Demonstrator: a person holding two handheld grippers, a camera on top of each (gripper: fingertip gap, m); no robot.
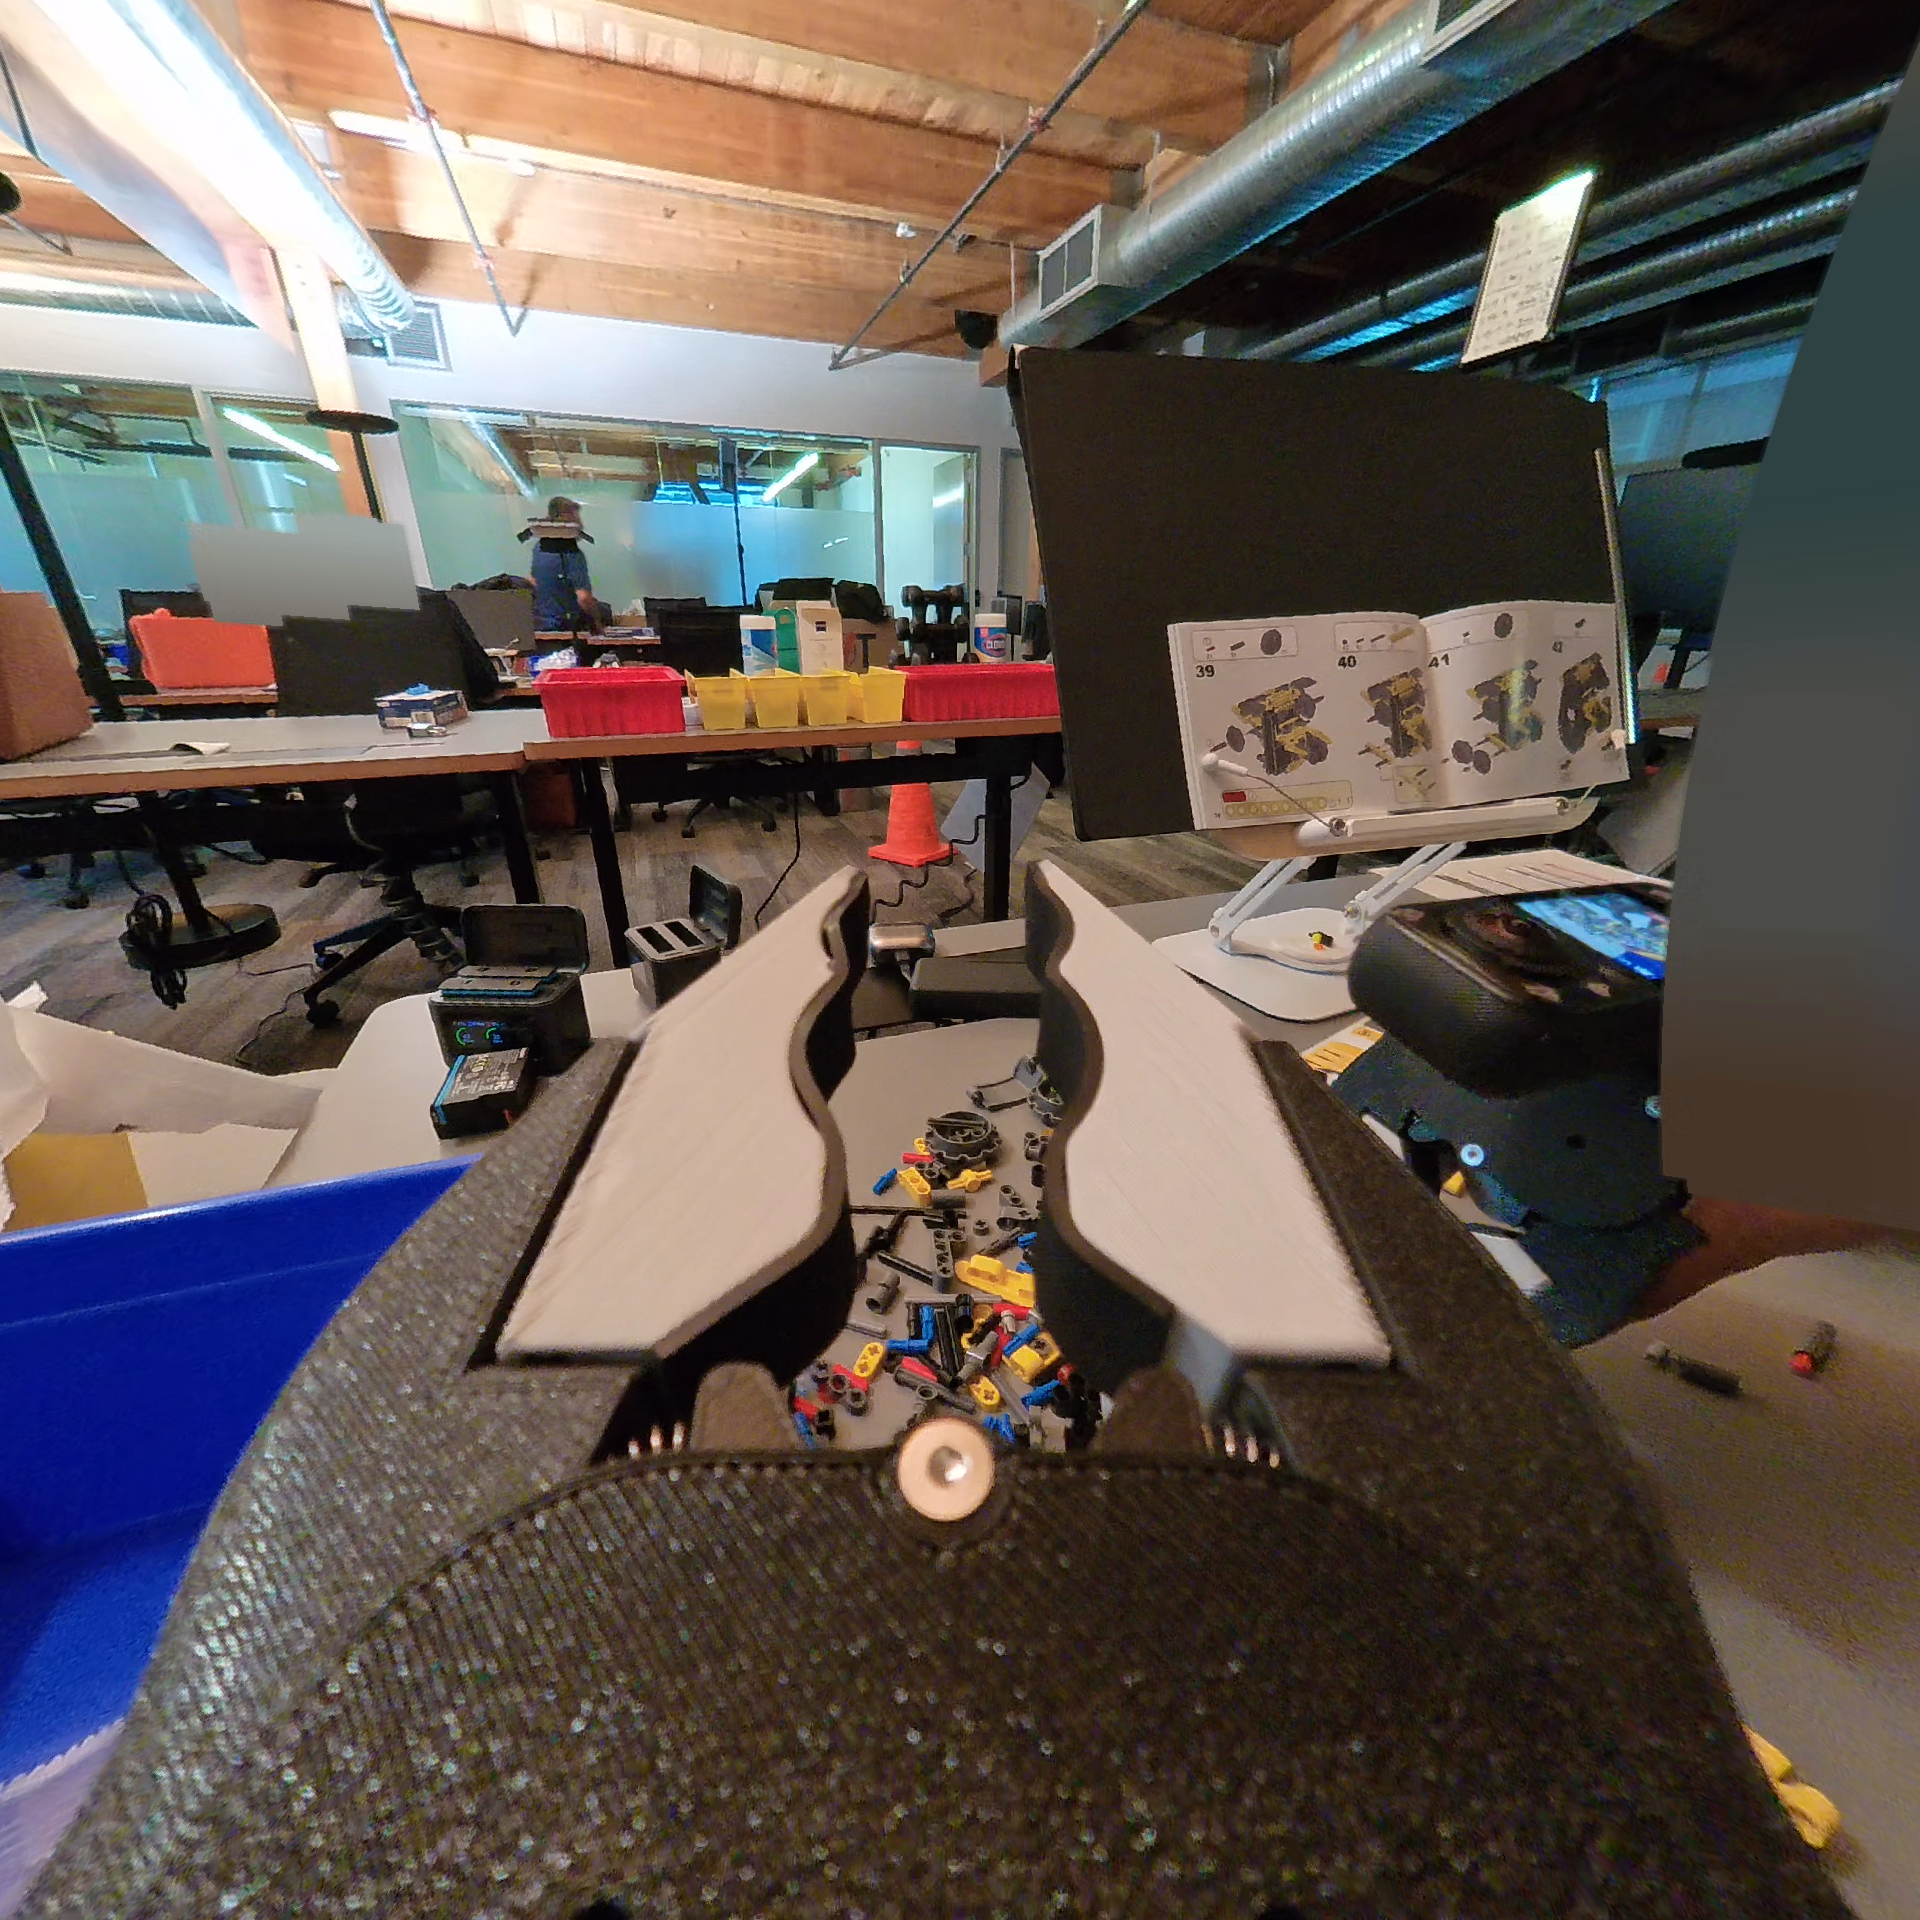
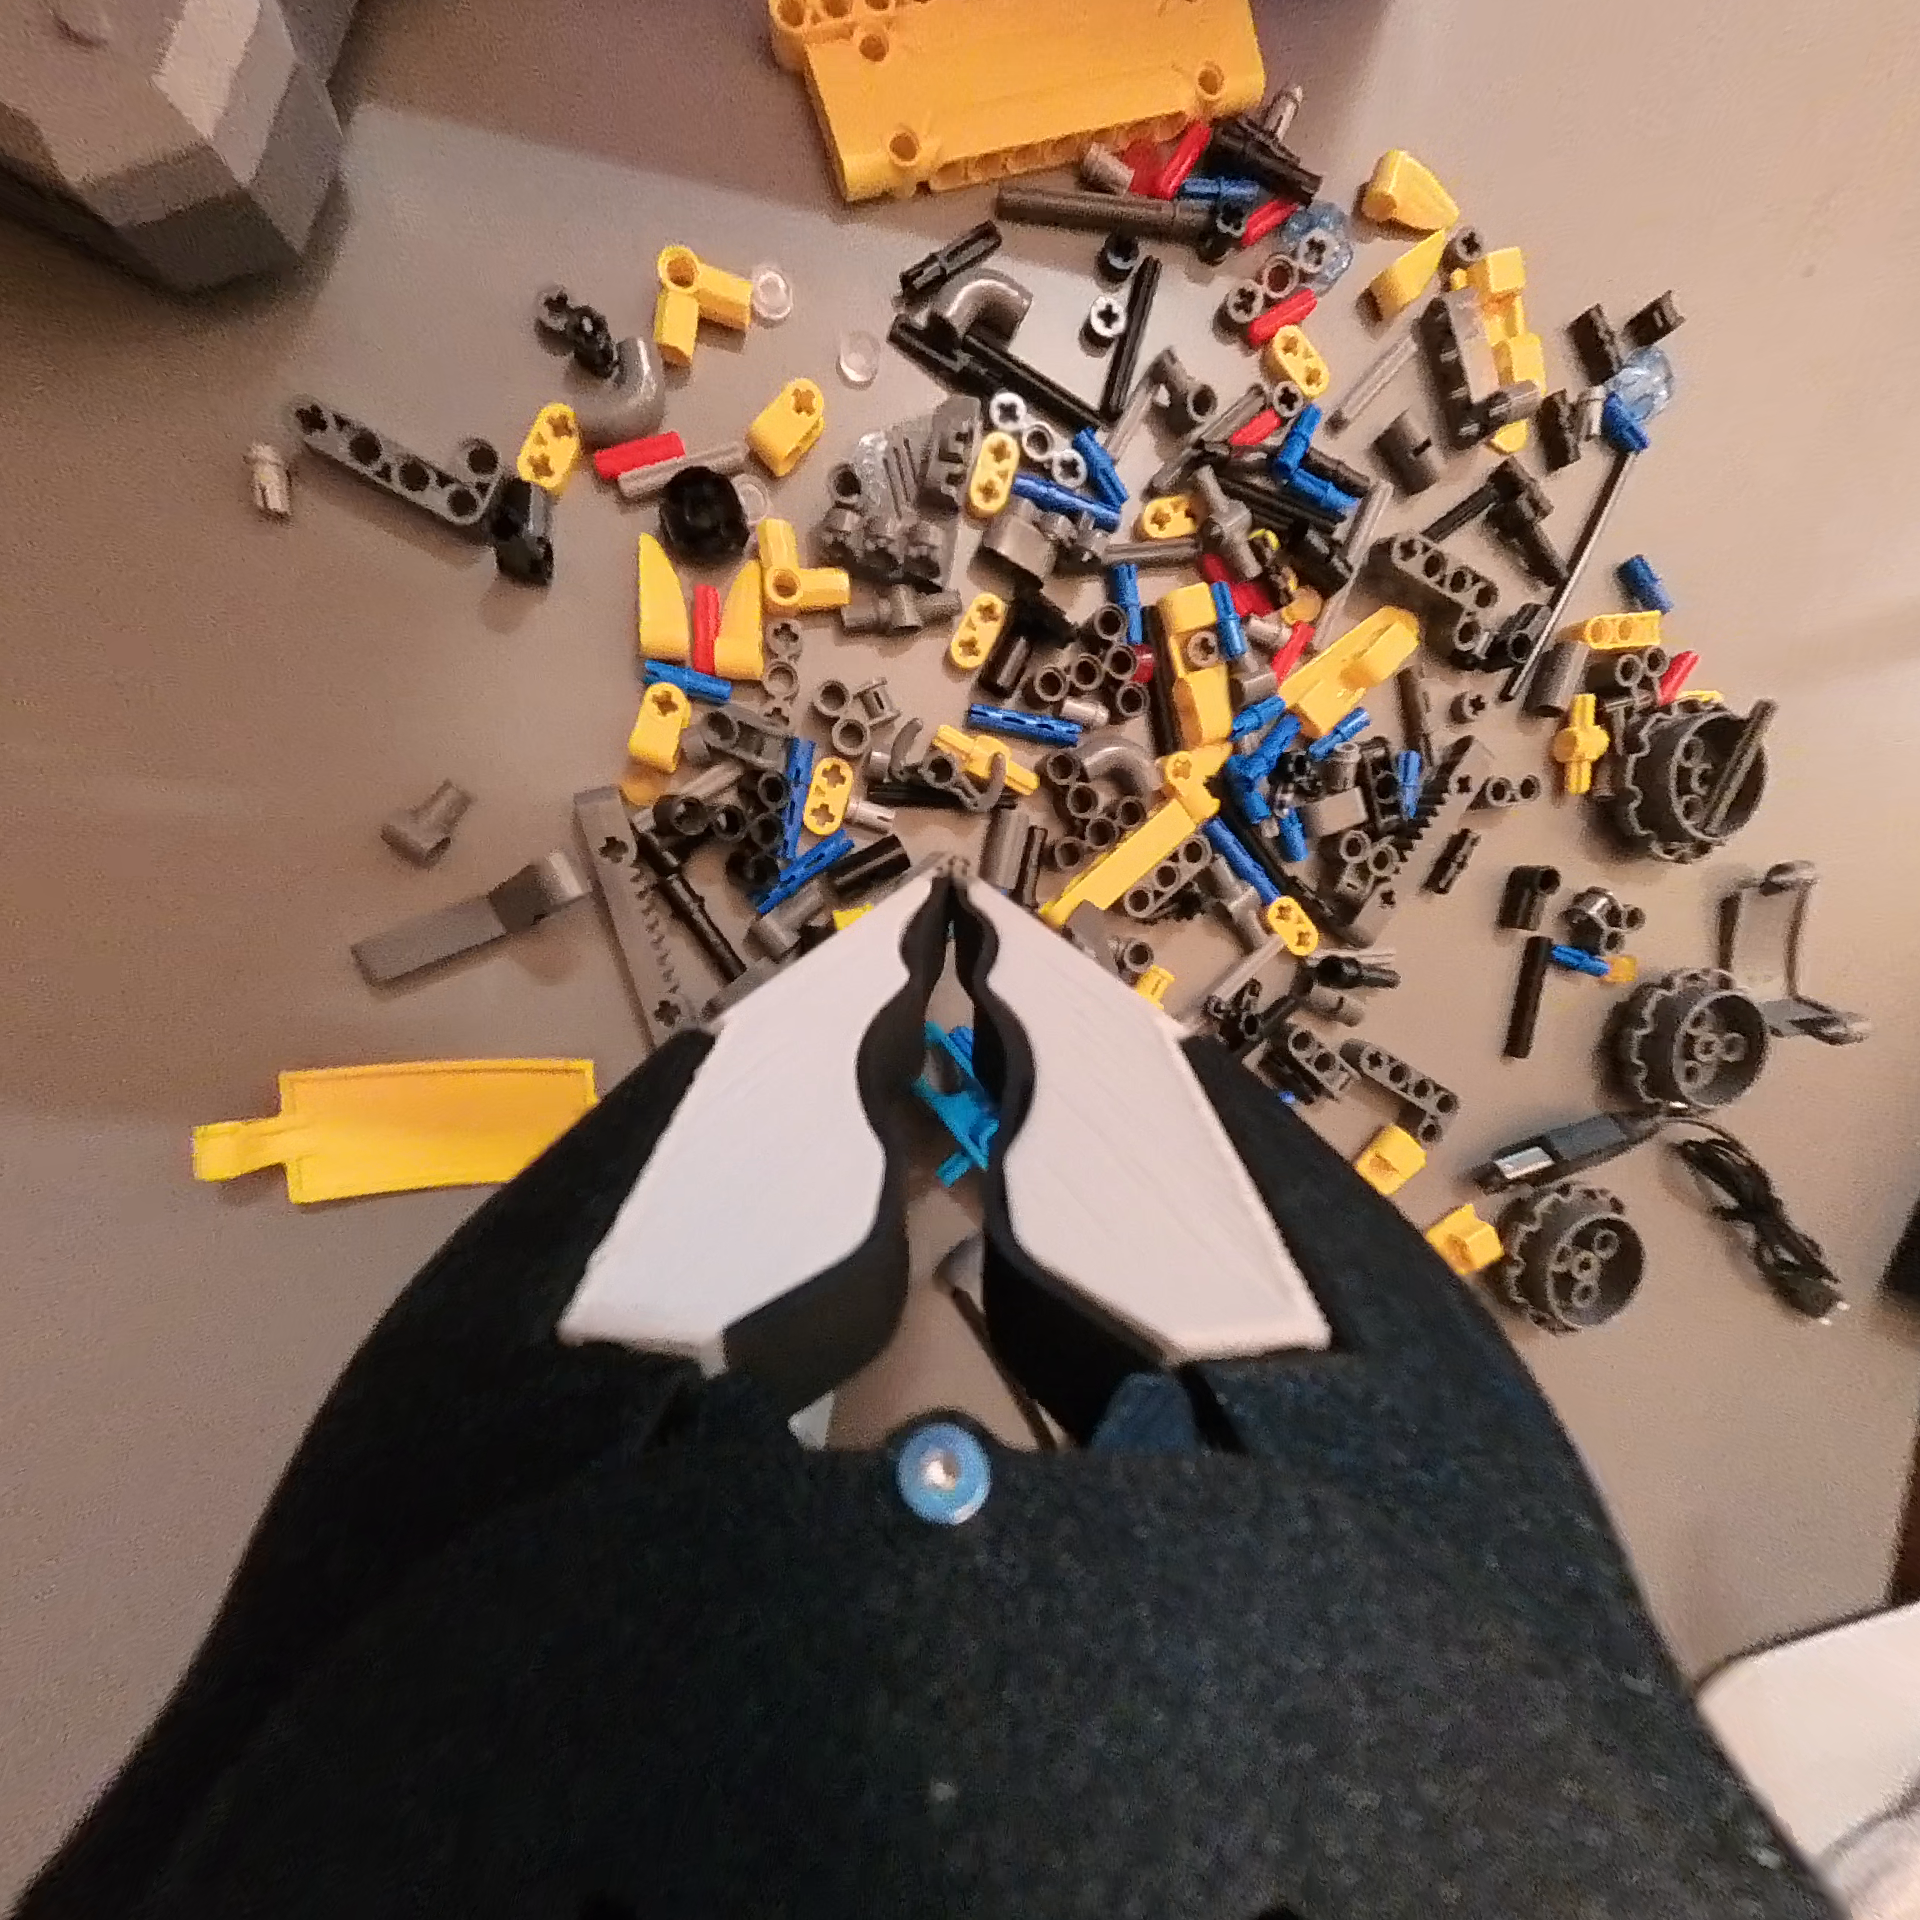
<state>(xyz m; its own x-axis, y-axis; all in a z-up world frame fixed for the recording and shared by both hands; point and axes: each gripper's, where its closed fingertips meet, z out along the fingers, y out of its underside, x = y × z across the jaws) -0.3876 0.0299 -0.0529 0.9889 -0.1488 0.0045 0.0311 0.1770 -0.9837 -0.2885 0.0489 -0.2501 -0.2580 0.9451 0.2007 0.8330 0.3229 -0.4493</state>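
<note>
My right hand-held gripper (image 2: 948, 891) has its tips pinched together over the brick pile (image 2: 1143, 644) on the desk (image 2: 208, 779), nothing visibly held; left hand-held gripper (image 1: 948, 914) spread wide, empty, raised. Go slow: parts scatter easily.

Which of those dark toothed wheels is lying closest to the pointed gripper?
The lowest wheel, near the right gripper and beside a small yellow piece. The other two wheels lie farther up the table.
</note>
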